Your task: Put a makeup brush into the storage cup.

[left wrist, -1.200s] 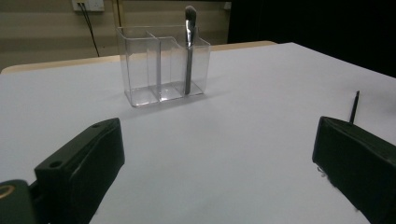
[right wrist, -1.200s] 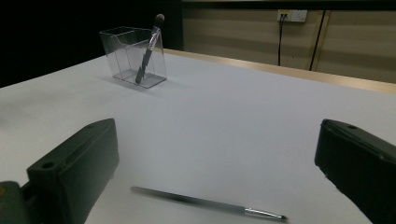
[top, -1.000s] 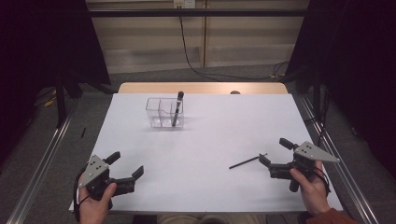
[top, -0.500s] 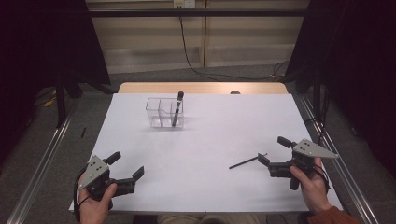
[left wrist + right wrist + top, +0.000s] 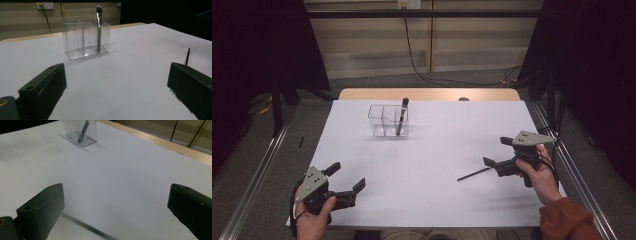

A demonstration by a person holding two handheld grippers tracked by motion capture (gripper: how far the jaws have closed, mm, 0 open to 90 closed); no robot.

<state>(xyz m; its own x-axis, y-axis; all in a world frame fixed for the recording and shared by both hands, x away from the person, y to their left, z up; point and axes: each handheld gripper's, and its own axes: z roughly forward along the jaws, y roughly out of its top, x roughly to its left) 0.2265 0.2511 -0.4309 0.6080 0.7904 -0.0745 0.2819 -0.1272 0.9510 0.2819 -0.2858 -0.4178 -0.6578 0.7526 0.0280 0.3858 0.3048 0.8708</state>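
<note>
A clear divided organizer (image 5: 384, 122) stands at the far left-centre of the white table, with a dark makeup brush (image 5: 401, 116) upright in its right compartment. The left gripper view has the same organizer (image 5: 80, 37) and brush (image 5: 99, 27) ahead. A thin black stick (image 5: 473, 173) lies flat at the right. My right gripper (image 5: 495, 151) hovers open just right of it, and the stick (image 5: 85, 226) runs blurred under the open right gripper (image 5: 116, 195). My left gripper (image 5: 347, 176) is open near the front left edge with nothing between its jaws; its own view has the left gripper (image 5: 116, 75) and the stick's tip (image 5: 187, 55).
The white table top (image 5: 437, 150) has a wooden strip (image 5: 427, 94) along its far edge. Metal rails (image 5: 572, 165) run along both sides. A black cable (image 5: 412, 55) hangs down the back wall.
My right gripper has lifted a little away from the front edge and to the left, above the stick's end. The stick and the left gripper have stayed put.
</note>
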